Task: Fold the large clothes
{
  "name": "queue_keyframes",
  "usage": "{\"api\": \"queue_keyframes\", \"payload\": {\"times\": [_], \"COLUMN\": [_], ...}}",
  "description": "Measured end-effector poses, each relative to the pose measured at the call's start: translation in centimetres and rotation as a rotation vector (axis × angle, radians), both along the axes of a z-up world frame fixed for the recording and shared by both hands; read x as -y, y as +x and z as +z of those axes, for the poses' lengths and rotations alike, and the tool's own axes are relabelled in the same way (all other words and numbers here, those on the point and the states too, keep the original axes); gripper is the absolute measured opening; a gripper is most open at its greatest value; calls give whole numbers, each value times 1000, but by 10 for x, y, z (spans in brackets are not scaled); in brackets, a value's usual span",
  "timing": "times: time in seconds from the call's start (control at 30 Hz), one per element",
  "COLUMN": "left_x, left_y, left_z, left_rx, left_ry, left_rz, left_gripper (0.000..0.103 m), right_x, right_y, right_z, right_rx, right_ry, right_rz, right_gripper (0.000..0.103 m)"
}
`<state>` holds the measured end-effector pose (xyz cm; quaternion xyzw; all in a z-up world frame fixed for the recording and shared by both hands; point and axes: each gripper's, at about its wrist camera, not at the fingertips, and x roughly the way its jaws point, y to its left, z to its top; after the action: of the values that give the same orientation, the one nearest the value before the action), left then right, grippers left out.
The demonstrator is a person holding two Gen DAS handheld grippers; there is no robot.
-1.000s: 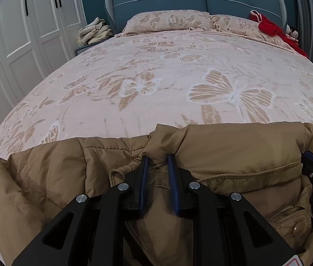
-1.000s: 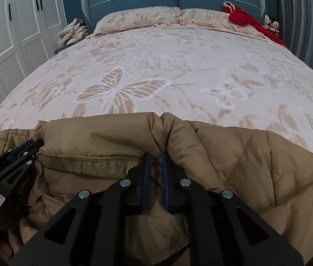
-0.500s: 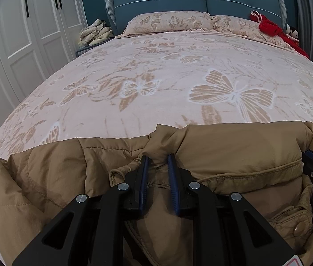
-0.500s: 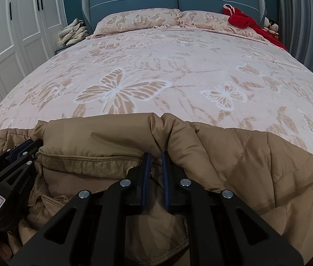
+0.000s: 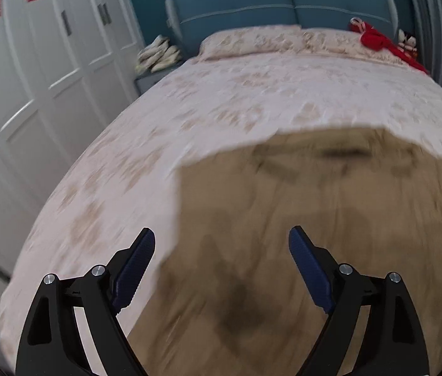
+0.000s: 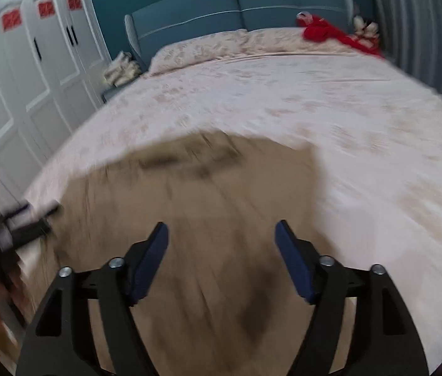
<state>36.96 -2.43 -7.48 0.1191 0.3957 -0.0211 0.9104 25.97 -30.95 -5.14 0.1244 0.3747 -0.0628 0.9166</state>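
A tan padded jacket (image 5: 299, 219) lies flat on the near end of the bed, blurred by motion. It also shows in the right wrist view (image 6: 208, 213). My left gripper (image 5: 222, 244) is open and empty, above the jacket's left part. My right gripper (image 6: 221, 235) is open and empty, above the jacket's right part. The left gripper's black body (image 6: 5, 219) shows blurred at the left edge of the right wrist view.
The bed has a pink butterfly-print cover (image 5: 268, 94), pillows (image 5: 252, 42) and a blue headboard (image 5: 283, 3). A red cloth (image 5: 377, 39) lies at the far right. White wardrobe doors (image 5: 33, 78) line the left. Folded items (image 5: 158, 54) sit on a bedside stand.
Both grippers have let go of the jacket, opened wide and pulled up and back. The jacket now lies flat on the bed. Both views are blurred by fast motion.
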Motion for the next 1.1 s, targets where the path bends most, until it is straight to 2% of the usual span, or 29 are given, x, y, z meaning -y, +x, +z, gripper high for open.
{"api": "queue_keyframes", "payload": {"times": [0.03,0.07,0.13,0.23,0.27,0.4,0.5,0.63,0.7,0.87,0.93,1.0,1.03,1.07,1.1], "left_x": [-12,-27,-45,-67,-75,-121,-158,-193,-206,-208,-201,-191,-186,-184,-183], "left_y": [-17,-36,-60,-100,-112,-153,-172,-183,-187,-190,-188,-190,-190,-191,-191], "left_z": [3,7,9,10,9,-5,-26,-54,-64,-69,-70,-71,-69,-68,-66], "left_rx": [-20,-46,-73,-114,-128,-244,-318,-398,-435,-431,-434,-440,-445,-455,-462], "left_ry": [-11,-23,-20,1,-11,-139,-196,-275,-367,-493,-510,-482,-482,-496,-513], "left_rz": [3,14,37,50,56,98,176,244,255,250,246,236,215,202,192], "left_gripper": [85,85,85,85,85,86,85,85,85,83,76,51,42,22,11], "right_x": [4,7,19,33,35,36,31,24,24,28,28,27,27,25,23], "right_y": [-39,-61,-123,-183,-202,-257,-283,-292,-294,-283,-276,-268,-265,-261,-257], "right_z": [0,-1,-3,-11,-13,-27,-41,-59,-64,-71,-77,-83,-85,-86,-86], "right_rx": [-30,-51,-82,-129,-135,-152,-170,-179,-178,-146,-149,-151,-154,-160,-168], "right_ry": [-8,-5,17,75,91,155,218,304,334,463,504,544,548,551,547], "right_rz": [-18,-31,-111,-211,-247,-325,-342,-351,-358,-364,-369,-372,-373,-368,-364], "right_gripper": [71,71,72,74,74,74,74,74,74,74,74,70,58,48,42]}}
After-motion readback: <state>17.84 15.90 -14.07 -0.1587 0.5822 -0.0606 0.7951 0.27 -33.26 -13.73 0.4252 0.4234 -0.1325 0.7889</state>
